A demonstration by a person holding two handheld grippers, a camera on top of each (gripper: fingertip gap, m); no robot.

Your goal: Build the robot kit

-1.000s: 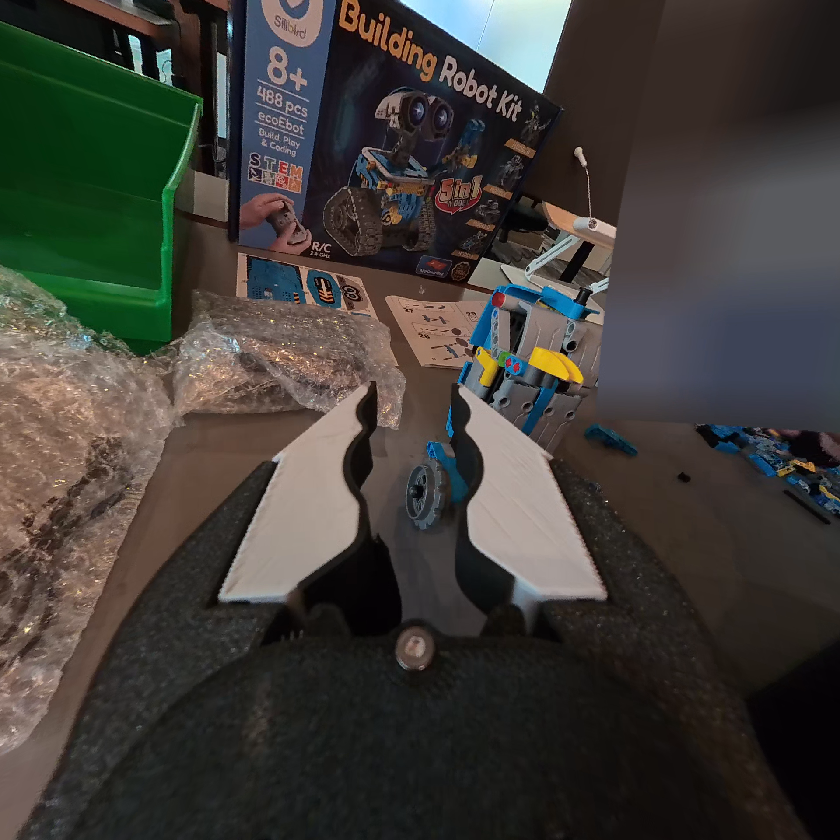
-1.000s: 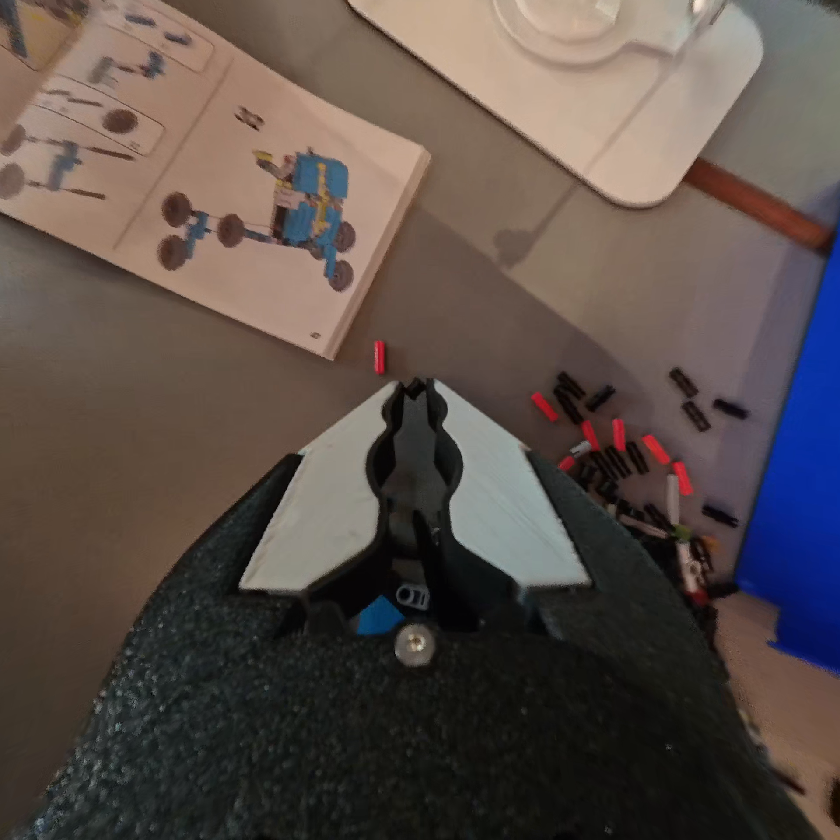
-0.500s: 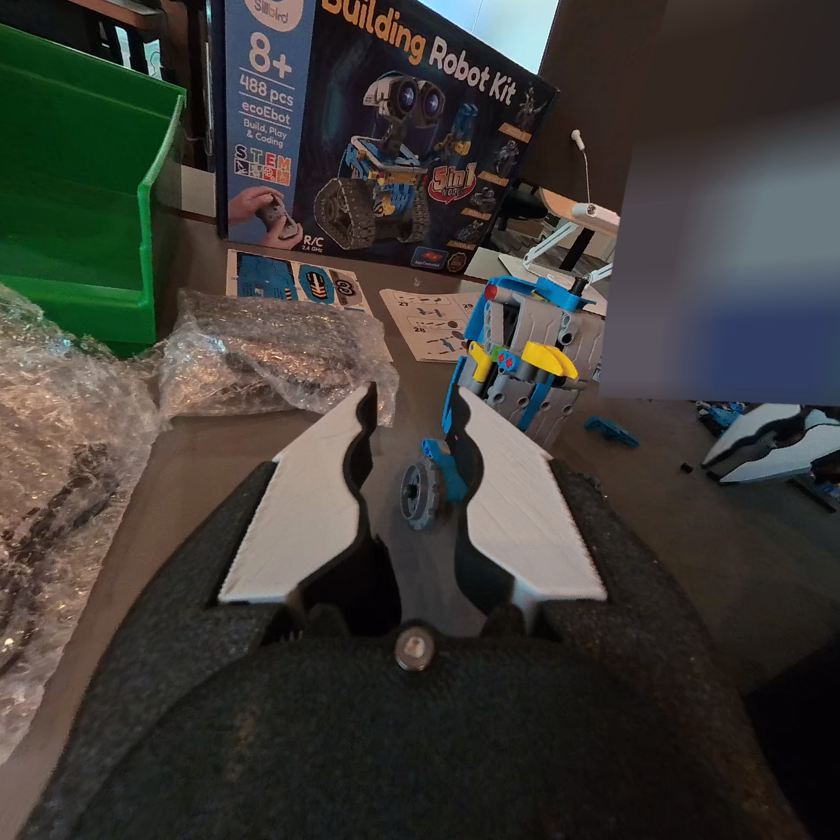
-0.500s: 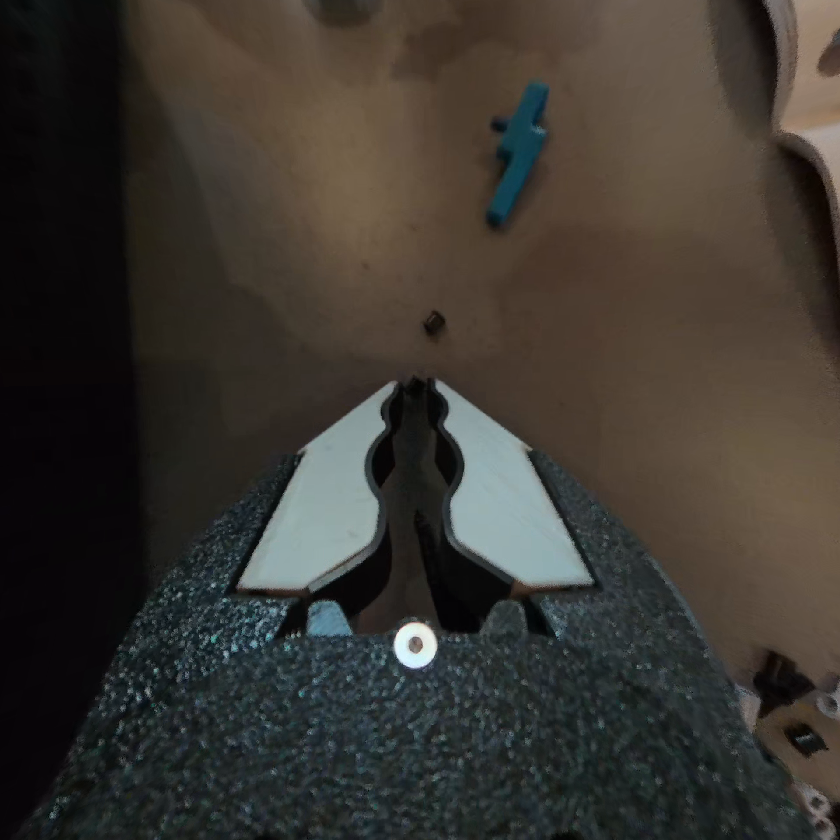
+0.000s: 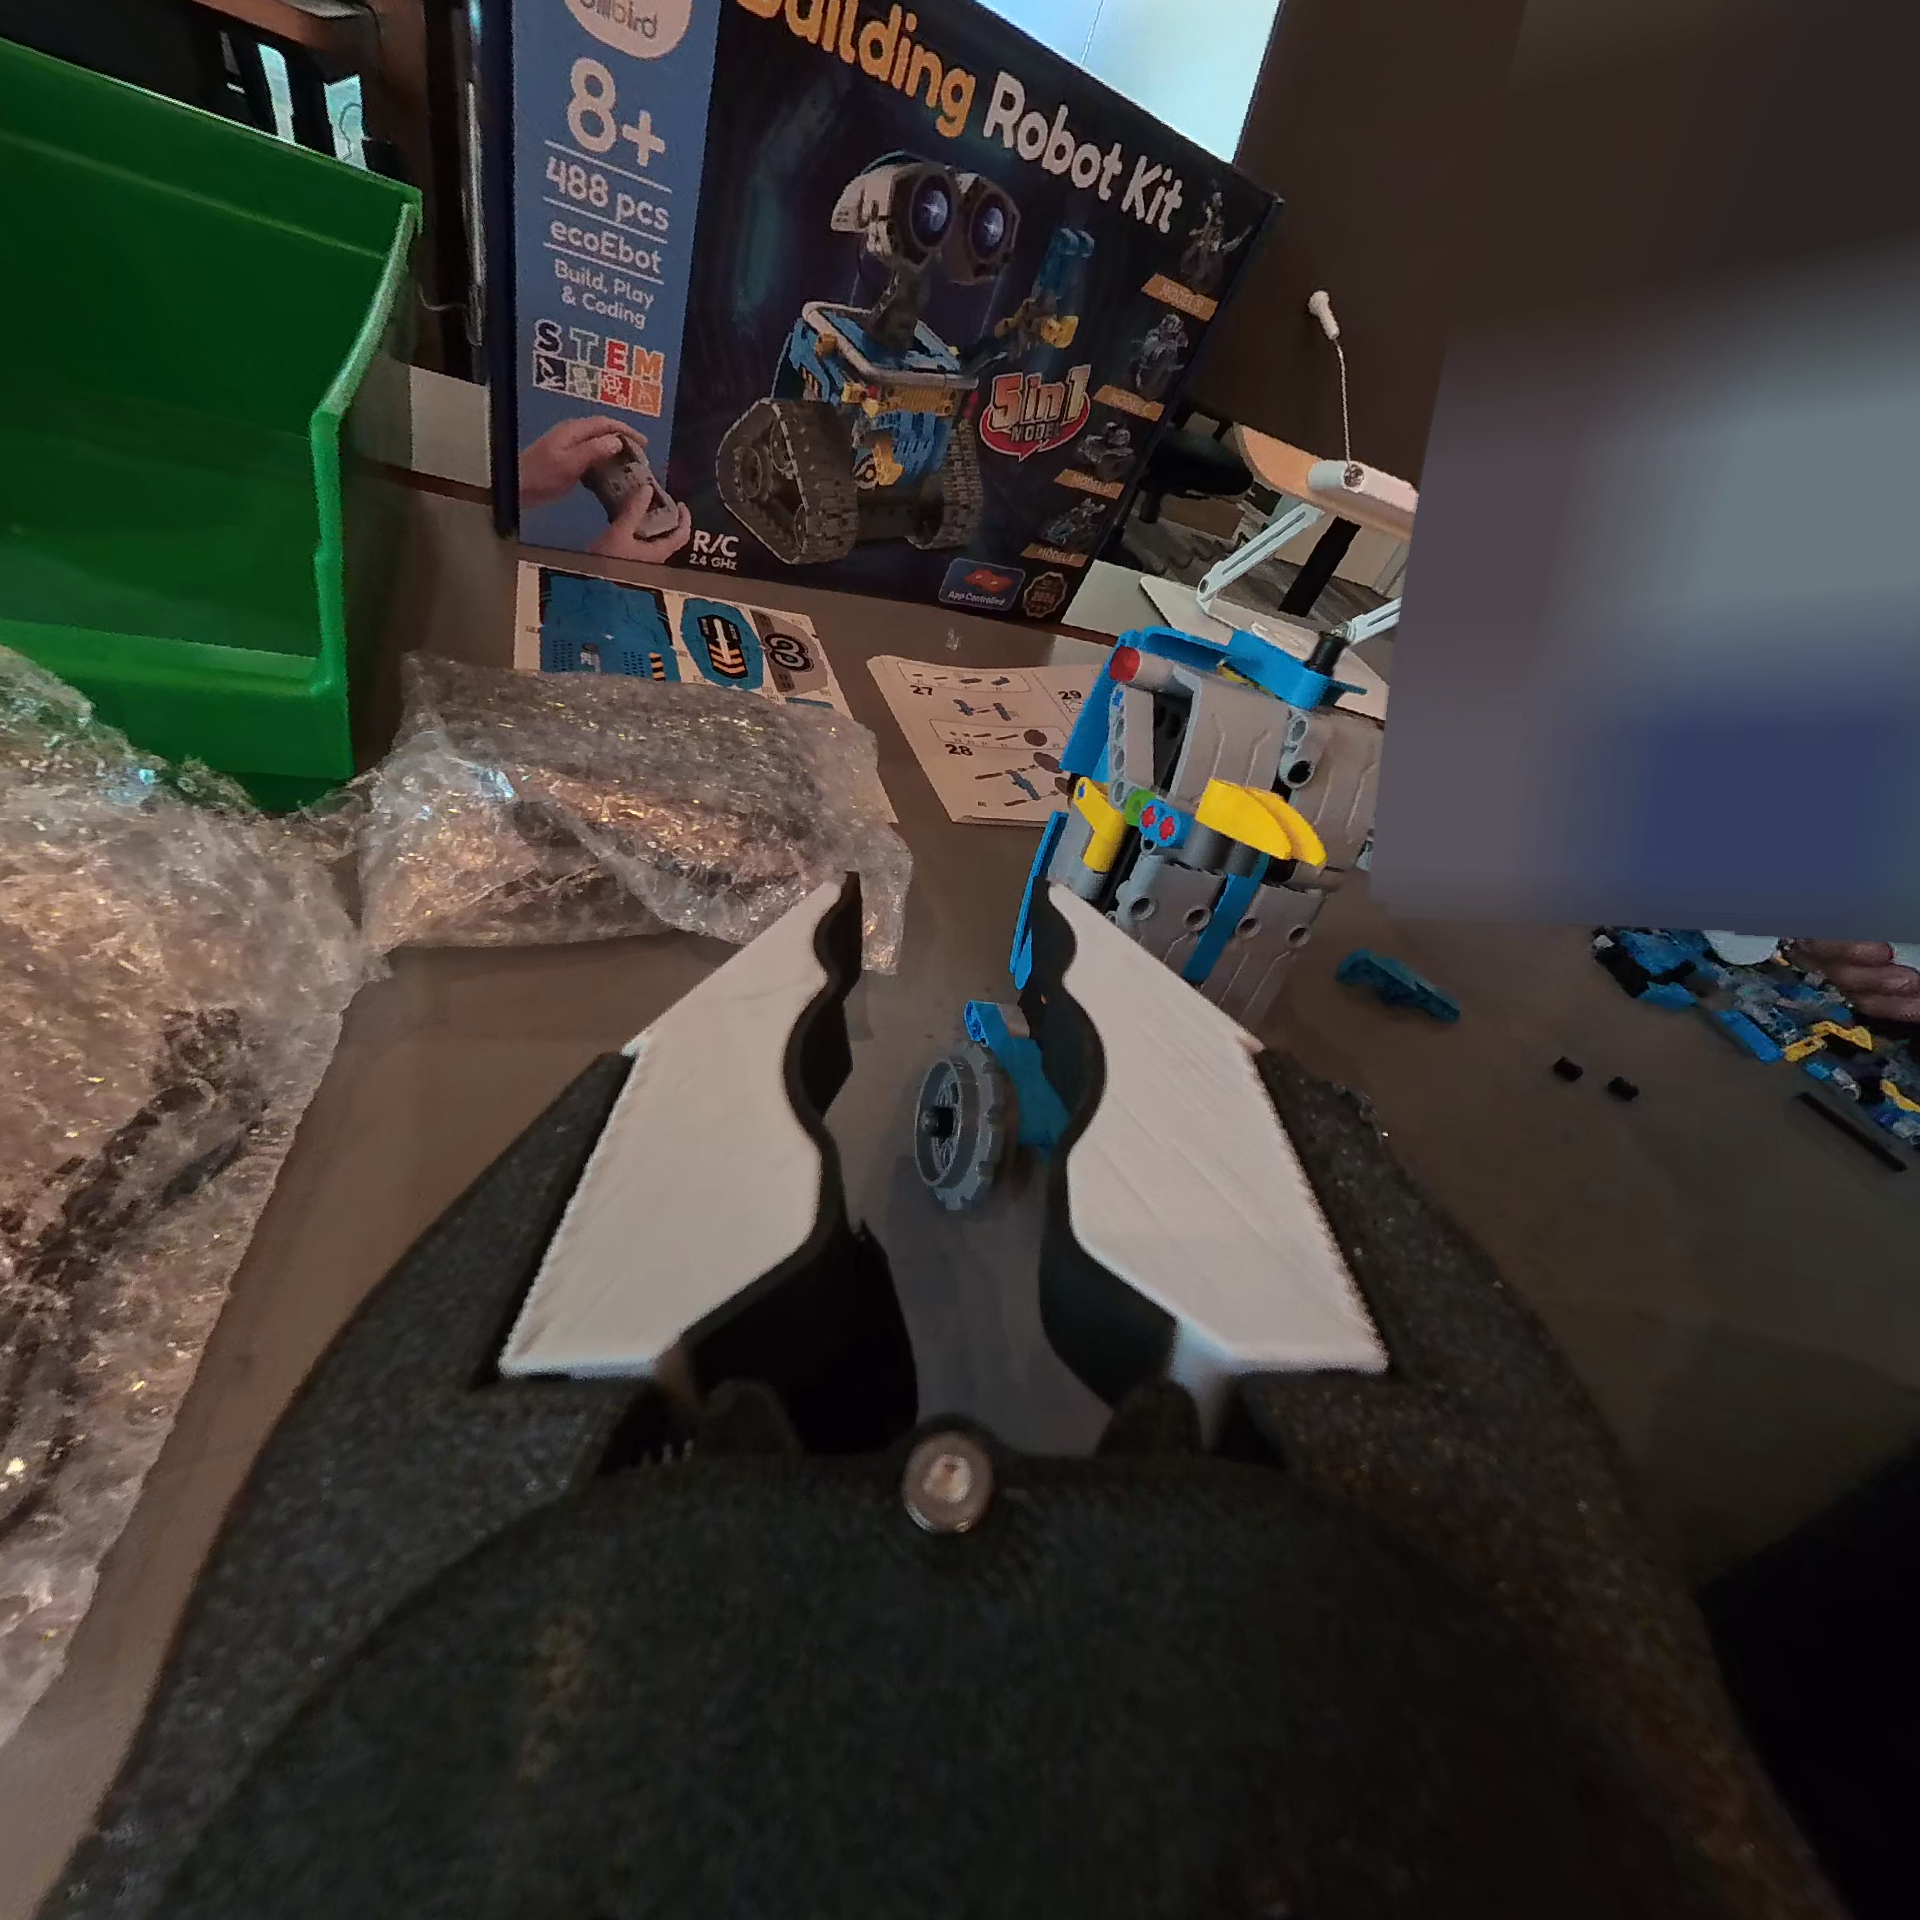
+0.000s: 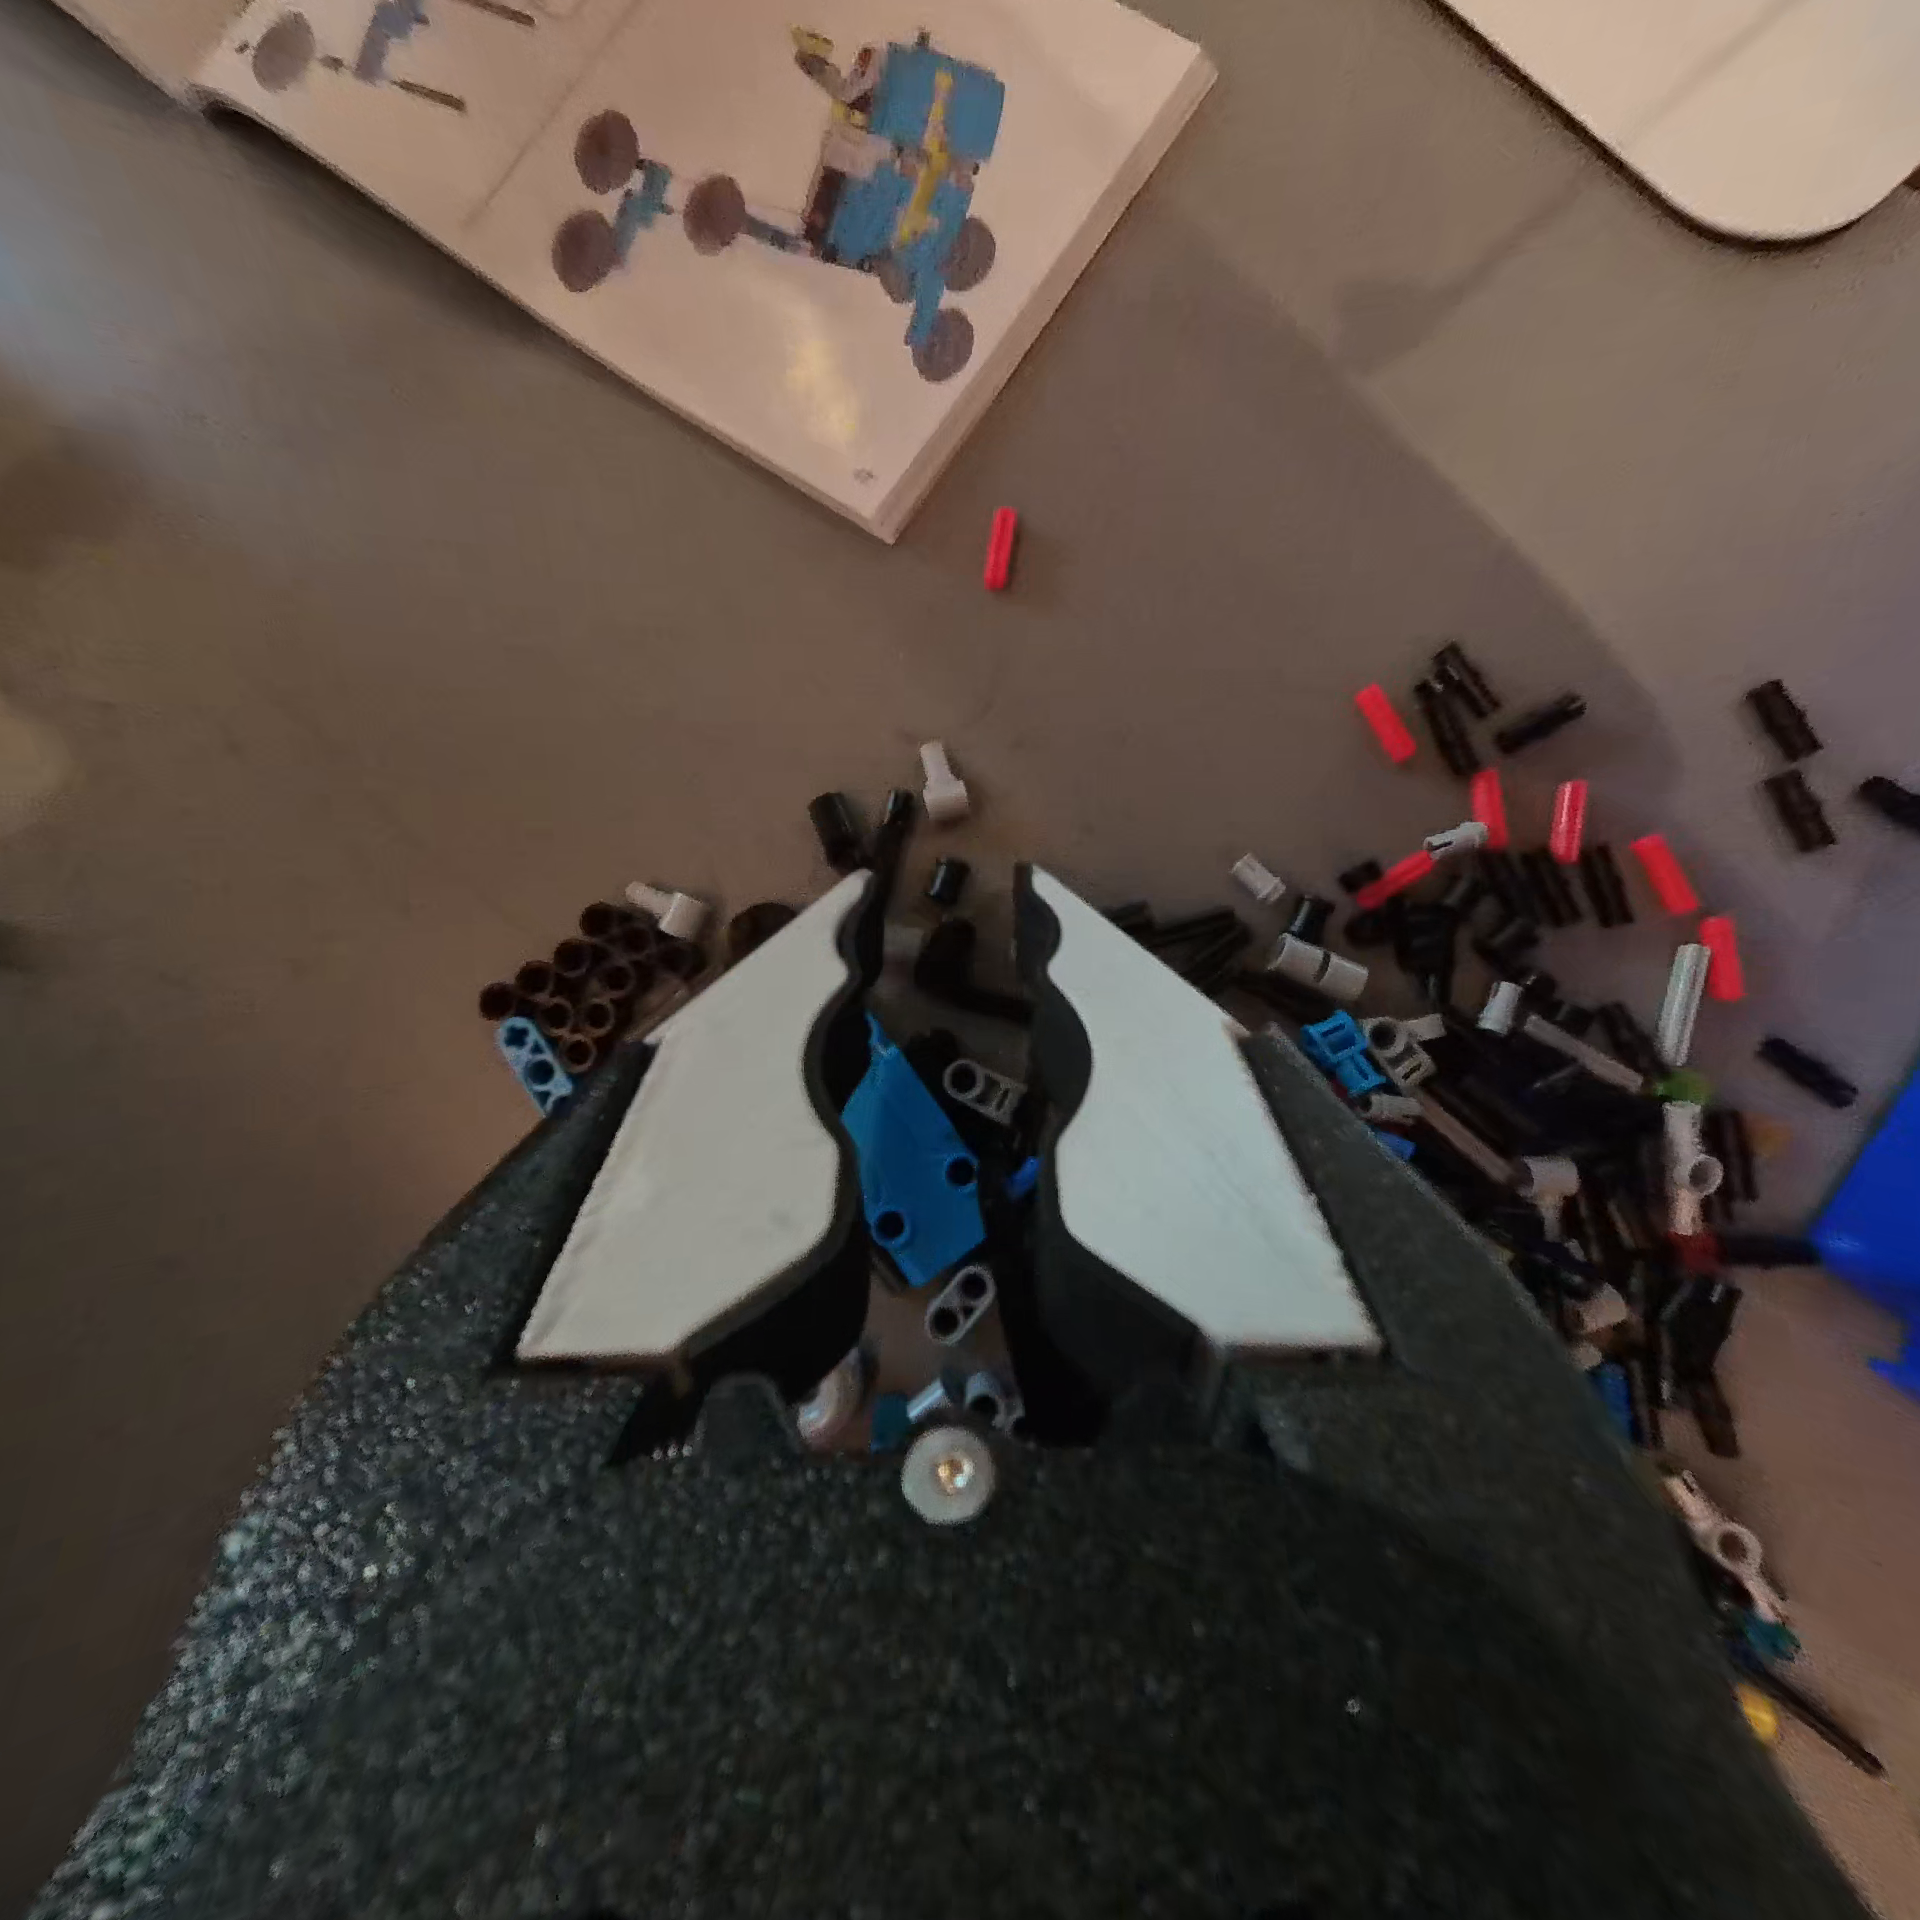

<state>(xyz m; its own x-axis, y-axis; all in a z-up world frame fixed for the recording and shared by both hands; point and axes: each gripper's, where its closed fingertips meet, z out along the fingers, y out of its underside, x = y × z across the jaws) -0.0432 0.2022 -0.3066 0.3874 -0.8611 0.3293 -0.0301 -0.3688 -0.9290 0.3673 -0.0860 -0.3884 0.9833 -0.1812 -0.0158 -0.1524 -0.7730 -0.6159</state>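
Note:
My left gripper [image 5: 945, 904] is open and low over the grey table. A grey toothed wheel [image 5: 956, 1132] on a blue beam [image 5: 1013, 1060] lies between its fingers, the beam against the right finger. A half-built grey, blue and yellow model [image 5: 1195, 810] stands just beyond the fingertips. My right gripper [image 6: 951, 883] is open and empty, pointing down over a pile of small black, grey and red pins [image 6: 1507, 935]. A blue panel piece [image 6: 914, 1164] and grey connectors [image 6: 961, 1299] lie under the gap between its fingers.
The kit box [image 5: 883, 312] stands at the back, a green bin [image 5: 187, 416] back left. Bubble-wrap bags [image 5: 623, 810] lie at the left. An instruction booklet [image 6: 779, 208], a lone red pin [image 6: 1000, 549] and a brown tube cluster [image 6: 592, 977] lie near the pile. More blue parts [image 5: 1766, 1018] lie at the right. Some 50 centimeters of space lies between my two pairs of fingers.
My right gripper was shut over bare table half a second ago; now it is open over the pile of pins. It has left the left wrist view. My left gripper barely moved.

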